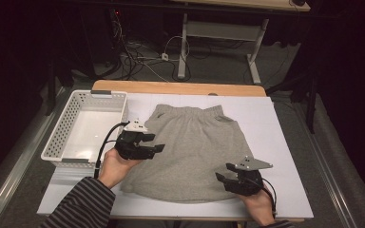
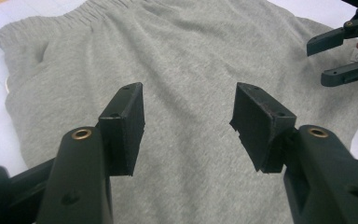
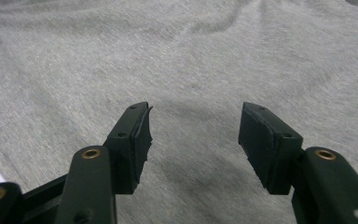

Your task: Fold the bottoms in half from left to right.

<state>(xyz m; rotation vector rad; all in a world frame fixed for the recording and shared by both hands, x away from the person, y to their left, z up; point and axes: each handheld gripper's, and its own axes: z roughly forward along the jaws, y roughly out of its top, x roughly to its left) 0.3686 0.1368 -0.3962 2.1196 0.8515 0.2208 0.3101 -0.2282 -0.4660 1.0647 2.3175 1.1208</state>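
Basket (image 1: 71, 124) sits far left on the table. Left gripper (image 1: 158, 144) hovers at the shorts' (image 1: 190, 147) left edge, jaws apart, nothing between them. Shorts lie flat mid-table. Right gripper (image 1: 223, 172) at the lower right hem, jaws apart, empty.

No readable text, label, brand, number or sign anywhere, from upper left to lower right of the frames.

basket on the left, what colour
White basket, perforated walls; shows best in the high view.
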